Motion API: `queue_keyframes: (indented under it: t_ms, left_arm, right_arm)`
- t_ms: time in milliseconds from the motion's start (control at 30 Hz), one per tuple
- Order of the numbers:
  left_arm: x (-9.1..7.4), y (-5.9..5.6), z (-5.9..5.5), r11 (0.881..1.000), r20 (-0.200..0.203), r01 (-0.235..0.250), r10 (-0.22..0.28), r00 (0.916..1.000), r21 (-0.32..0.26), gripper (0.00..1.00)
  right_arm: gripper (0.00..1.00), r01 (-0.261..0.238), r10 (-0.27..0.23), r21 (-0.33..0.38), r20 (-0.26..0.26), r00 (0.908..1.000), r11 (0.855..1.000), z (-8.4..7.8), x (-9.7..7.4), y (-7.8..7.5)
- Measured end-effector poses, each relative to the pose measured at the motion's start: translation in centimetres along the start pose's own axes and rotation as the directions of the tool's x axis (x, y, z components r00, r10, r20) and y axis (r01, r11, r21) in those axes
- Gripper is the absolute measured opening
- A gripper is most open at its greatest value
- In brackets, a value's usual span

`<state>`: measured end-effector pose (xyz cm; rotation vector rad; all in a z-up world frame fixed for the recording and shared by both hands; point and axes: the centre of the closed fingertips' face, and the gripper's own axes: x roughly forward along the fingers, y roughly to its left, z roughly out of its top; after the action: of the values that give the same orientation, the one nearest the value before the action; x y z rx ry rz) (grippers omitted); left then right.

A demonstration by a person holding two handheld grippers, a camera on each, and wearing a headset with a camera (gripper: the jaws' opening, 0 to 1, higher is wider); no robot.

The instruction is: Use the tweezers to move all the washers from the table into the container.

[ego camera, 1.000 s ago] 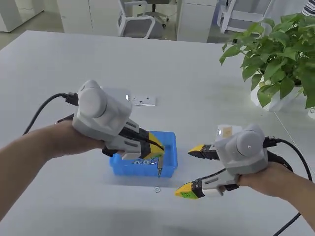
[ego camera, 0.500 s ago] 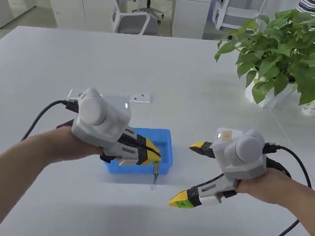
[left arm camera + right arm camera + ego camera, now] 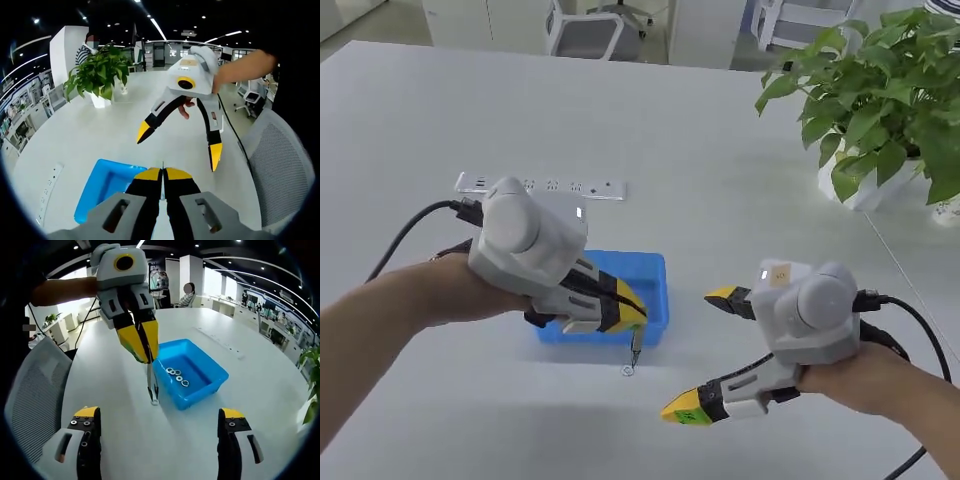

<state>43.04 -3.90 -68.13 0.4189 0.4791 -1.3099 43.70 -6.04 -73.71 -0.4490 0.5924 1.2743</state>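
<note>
Tweezers (image 3: 635, 347) go down to the washer (image 3: 628, 371)
The left gripper (image 3: 635, 308) has dipped toward 6 o'clock. One second ago the tip of the tweezers was up over the front wall of the box (image 3: 650, 278). Now the tip is past that wall and low at the table (image 3: 520, 120), right by the washer at 6 o'clock of the box.

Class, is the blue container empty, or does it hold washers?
Not empty: in the right gripper view, several washers lie on the floor of the blue container.
</note>
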Motion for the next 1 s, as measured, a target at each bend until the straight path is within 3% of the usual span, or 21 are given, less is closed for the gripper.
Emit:
queue_keyframes:
  t_ms: [1000]
  left_arm:
    - [0.6, -0.3, -1.5, 1.0, -0.011, 0.001, -0.001, 0.9999, -0.008, 0.05]
  right_arm:
    - [0.95, -0.014, 0.014, 0.002, -0.015, 0.9998, 1.0, -0.8, 0.3, 0.6]
